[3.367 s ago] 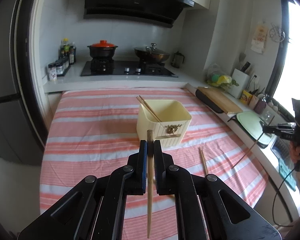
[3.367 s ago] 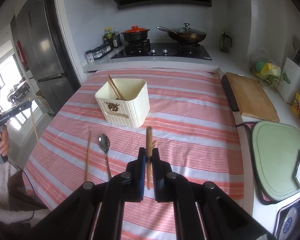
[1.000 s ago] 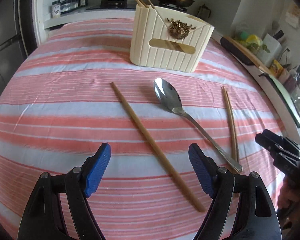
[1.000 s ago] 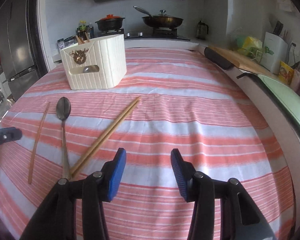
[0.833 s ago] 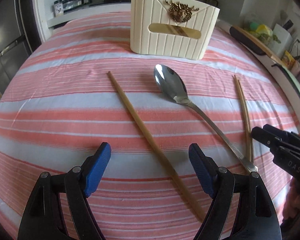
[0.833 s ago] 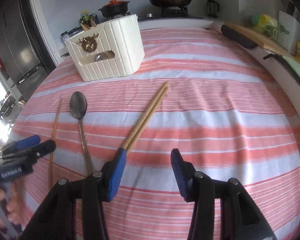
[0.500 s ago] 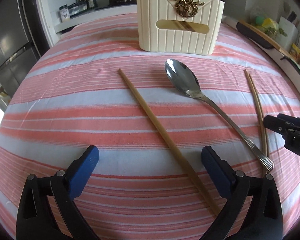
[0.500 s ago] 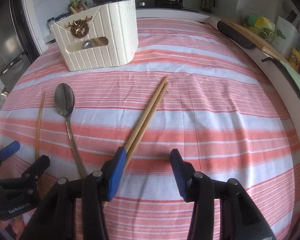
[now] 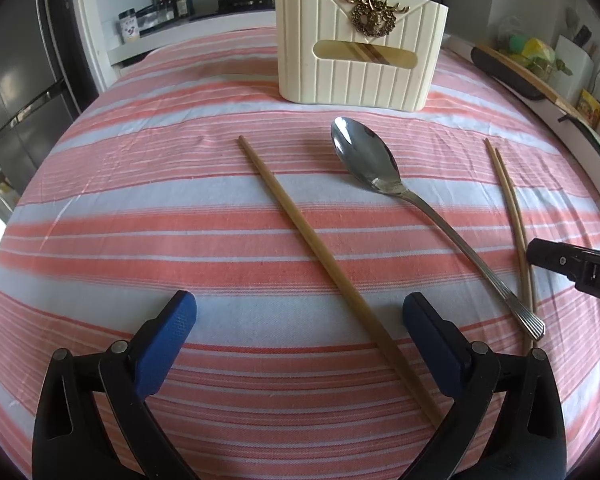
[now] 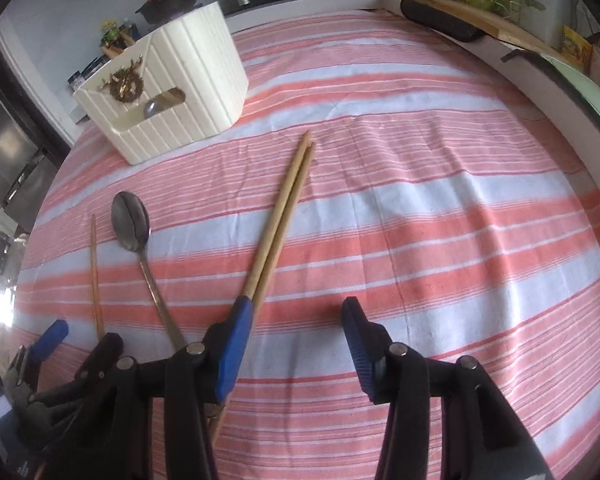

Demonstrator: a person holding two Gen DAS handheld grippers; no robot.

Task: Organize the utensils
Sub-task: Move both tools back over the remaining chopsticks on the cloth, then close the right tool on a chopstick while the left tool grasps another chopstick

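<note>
My left fingers have just spread fully, empty, over the single chopstick; my right fingers, half open and empty, hover beside the pair. Both pickups come next.

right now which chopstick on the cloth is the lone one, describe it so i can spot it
Find the cream utensil holder on the striped tablecloth. In front of it lies a steel spoon; the single chopstick lies to its left in the left wrist view. Unlike the chopstick pair right of the spoon, it lies alone.
</note>
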